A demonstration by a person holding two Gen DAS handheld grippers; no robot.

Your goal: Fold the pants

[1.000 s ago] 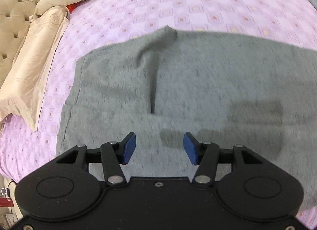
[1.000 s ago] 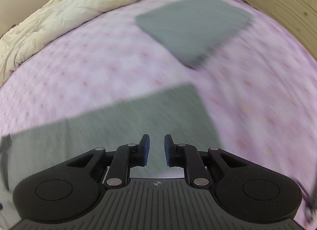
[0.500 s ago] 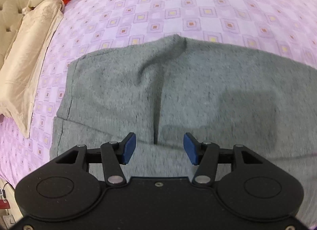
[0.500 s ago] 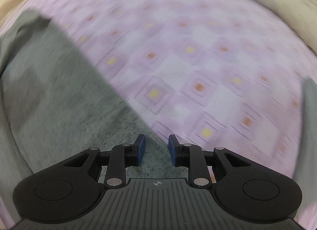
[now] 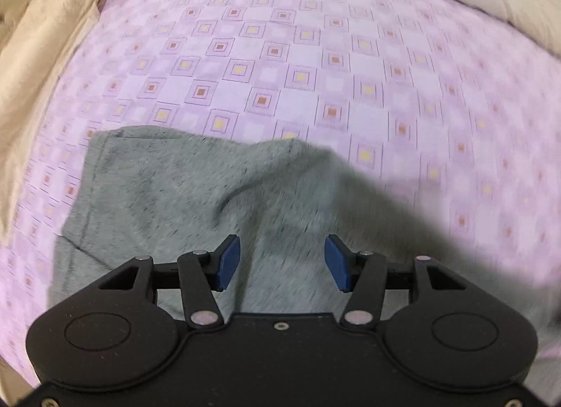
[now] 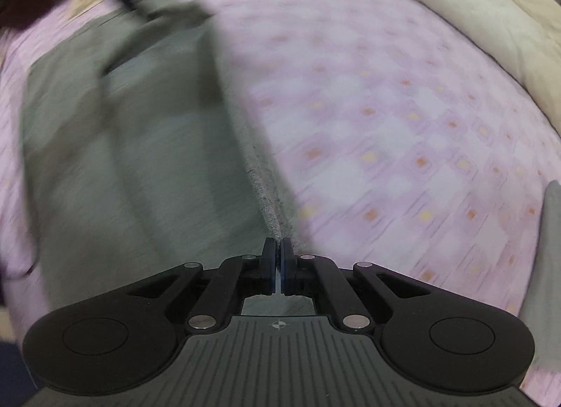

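A: Left wrist view first. Where do the pants (image 5: 196, 203) lie?

B: On the bed (image 5: 315, 56), filling the lower centre and left of the frame, a raised wrinkle running up its middle. The left gripper (image 5: 282, 263) hangs over that cloth with jaws released and nothing between them.

A: And the right wrist view?

B: Blurred, but the right gripper (image 6: 279, 266) at bottom centre has its jaws clenched on the pants' edge (image 6: 270, 203), which runs from the pads toward the upper left.

A: So which step?

B: Taking hold for a fold, I judge. Next the left jaws need to close on cloth so both ends lift together.
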